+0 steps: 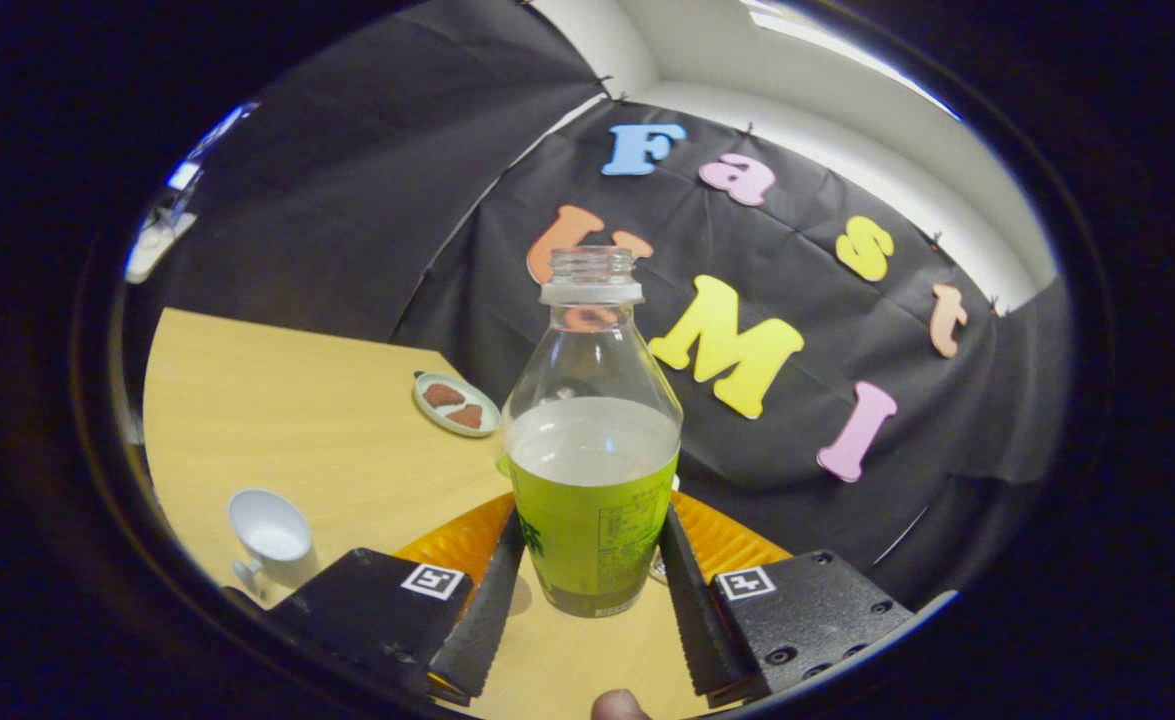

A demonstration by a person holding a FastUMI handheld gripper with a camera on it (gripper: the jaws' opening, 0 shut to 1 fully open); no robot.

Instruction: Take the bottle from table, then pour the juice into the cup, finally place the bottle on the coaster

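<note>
Black cloth walls enclose a yellow wooden table (pixel 347 420), on which we see the 3 task items. We find the open, uncapped bottle (pixel 592 480), green-labelled and partly filled with pale juice, upright between the 2 fingers of the gripper (pixel 592 590). Both fingers (pixel 492 590) lie against the bottle's lower sides, so we judge the gripper pinched onto it; whether the base has left the table we cannot tell. The white cup (pixel 269 532) stands well to the left of the fingers and looks empty. The small coaster (pixel 456 404), with 2 brown patches, lies beyond the fingers, left of the bottle. We judge step 1 in hand; pouring and placing remain.
</note>
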